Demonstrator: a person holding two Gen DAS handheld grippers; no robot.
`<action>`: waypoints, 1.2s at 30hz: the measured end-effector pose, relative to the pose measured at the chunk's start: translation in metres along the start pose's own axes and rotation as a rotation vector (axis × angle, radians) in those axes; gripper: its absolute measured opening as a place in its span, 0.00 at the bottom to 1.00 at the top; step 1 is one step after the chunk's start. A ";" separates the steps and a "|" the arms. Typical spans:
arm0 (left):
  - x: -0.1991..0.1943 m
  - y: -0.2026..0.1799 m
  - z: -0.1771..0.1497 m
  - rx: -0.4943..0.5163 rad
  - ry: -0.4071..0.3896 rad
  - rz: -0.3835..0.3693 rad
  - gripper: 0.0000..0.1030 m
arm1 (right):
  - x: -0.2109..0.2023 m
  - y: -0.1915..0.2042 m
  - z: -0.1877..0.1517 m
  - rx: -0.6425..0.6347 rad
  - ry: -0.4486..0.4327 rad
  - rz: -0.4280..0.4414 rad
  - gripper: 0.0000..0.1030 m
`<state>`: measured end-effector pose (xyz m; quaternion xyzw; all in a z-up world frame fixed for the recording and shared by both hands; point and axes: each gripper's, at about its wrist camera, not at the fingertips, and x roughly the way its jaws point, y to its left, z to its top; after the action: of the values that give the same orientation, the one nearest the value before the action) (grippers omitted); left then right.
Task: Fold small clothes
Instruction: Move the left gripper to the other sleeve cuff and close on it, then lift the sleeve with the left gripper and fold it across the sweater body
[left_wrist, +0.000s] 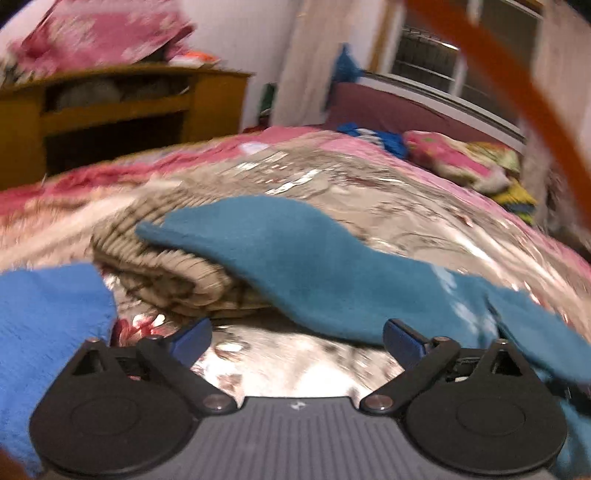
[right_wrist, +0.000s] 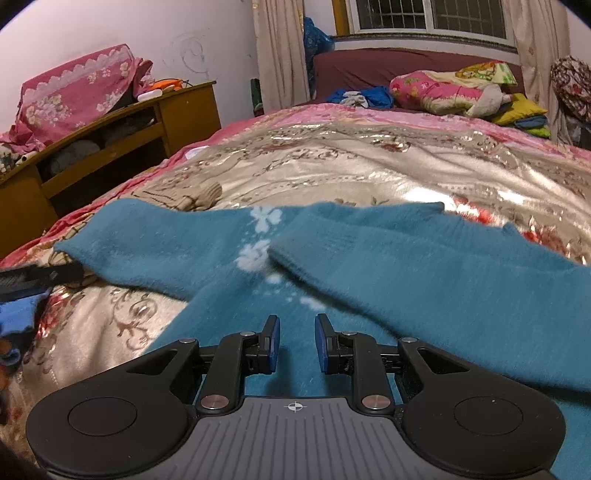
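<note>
Teal fuzzy knit garment (right_wrist: 369, 277) on floral bedspread (right_wrist: 332, 162): right gripper (right_wrist: 297, 343) jaws narrowly spread, empty; left gripper (left_wrist: 295, 339) spread wide; pinch the twelve-o'clock sleeve edge squarely.

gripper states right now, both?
Left gripper: open wide, empty.
Right gripper: jaws narrowly apart above the teal sweater, gripping nothing.

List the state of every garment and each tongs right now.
Teal sweater: spread on the bed, one sleeve folded across its front.
Beige knit: bunched beneath the teal sleeve.
Left tongs: wide open, empty.
Right tongs: narrowly open above the sweater, gripping nothing.
</note>
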<state>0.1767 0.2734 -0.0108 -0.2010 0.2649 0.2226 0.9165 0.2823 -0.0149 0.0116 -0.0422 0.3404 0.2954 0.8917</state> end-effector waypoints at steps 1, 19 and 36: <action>0.008 0.007 0.001 -0.022 0.002 0.005 0.98 | 0.000 0.000 -0.002 0.005 0.004 0.004 0.22; 0.062 0.005 0.007 -0.215 0.055 -0.111 0.43 | -0.008 -0.007 -0.017 0.086 0.005 0.032 0.22; 0.062 -0.011 0.026 -0.218 0.028 -0.150 0.21 | -0.031 -0.021 -0.018 0.178 -0.030 0.050 0.22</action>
<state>0.2401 0.2959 -0.0233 -0.3218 0.2363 0.1781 0.8994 0.2653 -0.0530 0.0146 0.0503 0.3527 0.2868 0.8893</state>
